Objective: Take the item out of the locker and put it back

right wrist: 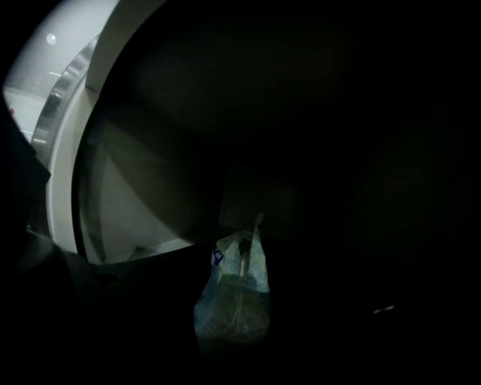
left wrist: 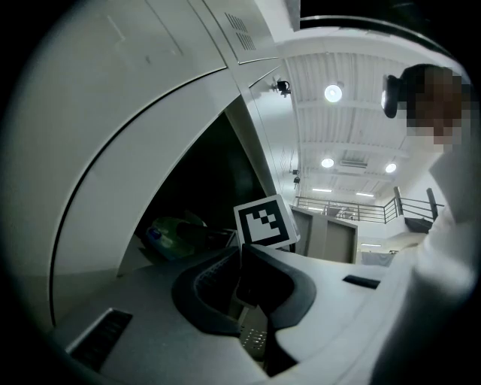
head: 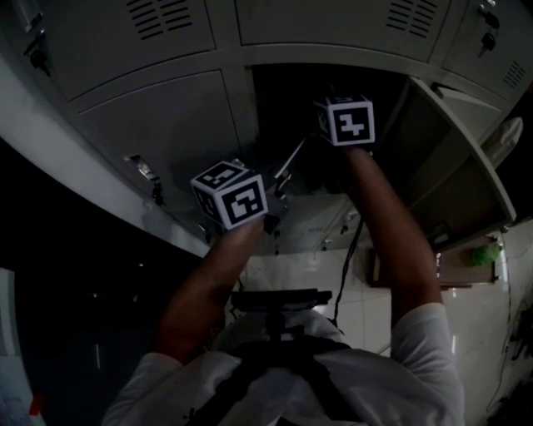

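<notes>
The item is a see-through plastic bag with greenish contents, lying on the floor of the dark open locker. From the left gripper view the bag shows just inside the opening. My right gripper reaches into the locker. Only its marker cube and the forearm show from above, and the cube also shows from the left. Its jaws are lost in the dark, the bag lies just ahead of them, and I see no grip on it. My left gripper hovers at the locker's lower edge, below its cube, jaws a little apart and empty.
Shut grey locker doors surround the open compartment. Its own door swings out to the right of my right arm. Keys hang in locks at the top right, and a latch sticks out on the left. A pale tiled floor lies below.
</notes>
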Motion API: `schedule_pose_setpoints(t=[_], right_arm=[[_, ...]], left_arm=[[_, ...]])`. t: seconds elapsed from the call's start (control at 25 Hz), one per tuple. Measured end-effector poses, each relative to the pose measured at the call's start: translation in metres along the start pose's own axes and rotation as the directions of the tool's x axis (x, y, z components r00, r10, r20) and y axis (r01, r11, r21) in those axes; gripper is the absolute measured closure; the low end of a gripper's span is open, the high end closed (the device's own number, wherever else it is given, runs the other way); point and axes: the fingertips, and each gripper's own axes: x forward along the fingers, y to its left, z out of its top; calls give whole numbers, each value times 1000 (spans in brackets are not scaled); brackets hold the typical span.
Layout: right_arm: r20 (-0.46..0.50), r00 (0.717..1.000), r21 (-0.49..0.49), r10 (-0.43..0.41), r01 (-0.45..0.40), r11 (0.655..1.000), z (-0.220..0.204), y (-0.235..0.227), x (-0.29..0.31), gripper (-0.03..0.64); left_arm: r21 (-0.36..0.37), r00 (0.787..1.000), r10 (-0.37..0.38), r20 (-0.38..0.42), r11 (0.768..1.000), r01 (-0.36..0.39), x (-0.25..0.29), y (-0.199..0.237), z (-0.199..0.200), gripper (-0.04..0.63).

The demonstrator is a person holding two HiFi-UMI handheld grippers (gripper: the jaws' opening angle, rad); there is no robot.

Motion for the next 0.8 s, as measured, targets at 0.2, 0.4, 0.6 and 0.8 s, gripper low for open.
schedule_pose_setpoints(t=[0.2,0.4,0.6,0.8], right_arm=[[-29,999,9,-21,21,1000,0,-8,14,399],[-70,997,20,19,-18,1000,-12,4,24,399],[-100,995,-13,19,-20,1000,-18,9,31,400],[-84,996,-3,43,-43,999,-13,13,30,425]], left_arm=[[6,1000,5,-1,1000,-5,2,3,3,598],[8,1000,8,0,1000,-8,-1,1,0,598],[4,1000,20,-3,1000,-20,-4,4,-1,598],[0,1000,5,-6,1000,-5,-2,1,-3,598]])
